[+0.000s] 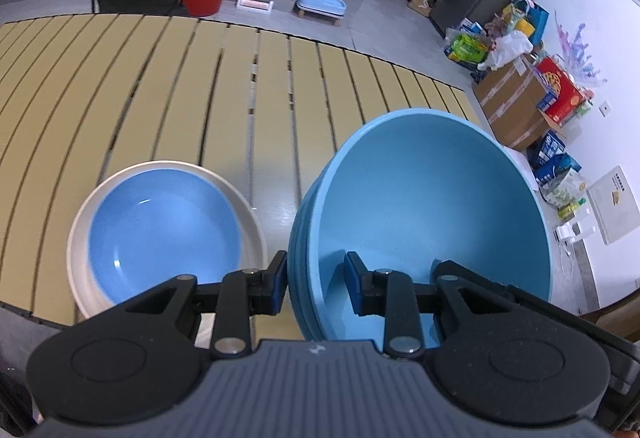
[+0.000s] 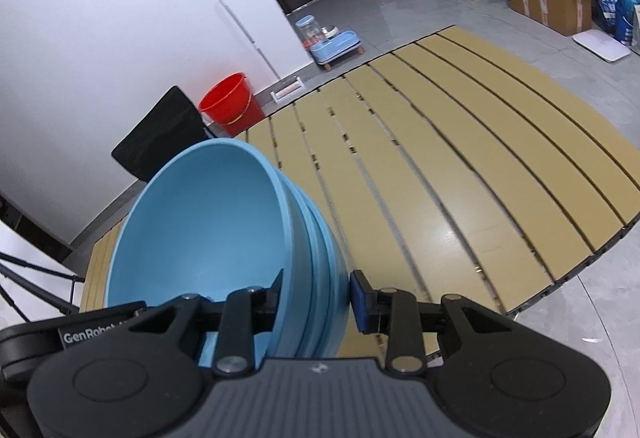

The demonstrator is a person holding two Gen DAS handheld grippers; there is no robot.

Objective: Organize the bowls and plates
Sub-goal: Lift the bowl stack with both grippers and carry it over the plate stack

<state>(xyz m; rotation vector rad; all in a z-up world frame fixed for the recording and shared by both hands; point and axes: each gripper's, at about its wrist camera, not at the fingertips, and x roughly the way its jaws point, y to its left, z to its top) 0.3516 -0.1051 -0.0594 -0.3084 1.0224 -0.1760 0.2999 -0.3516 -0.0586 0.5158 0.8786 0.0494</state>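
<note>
Left wrist view: the left hand-held gripper [image 1: 316, 284] is straddling the bowl stack's [image 1: 432, 214] rim at 6 o'clock, pads touching; a plate [image 1: 164, 226] is sitting at 9 o'clock on the table [image 1: 200, 78].

Right wrist view: the right hand-held gripper [image 2: 316, 298] is pinching the bowl stack's [image 2: 200, 222] wall.

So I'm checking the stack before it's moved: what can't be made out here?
- How many blue bowls are nested: both views, outer walls overlap.
- Whether the stack rests on the table: its base is hidden by the left gripper and right gripper.
- Near rim of the plates: left view, behind the gripper.
</note>
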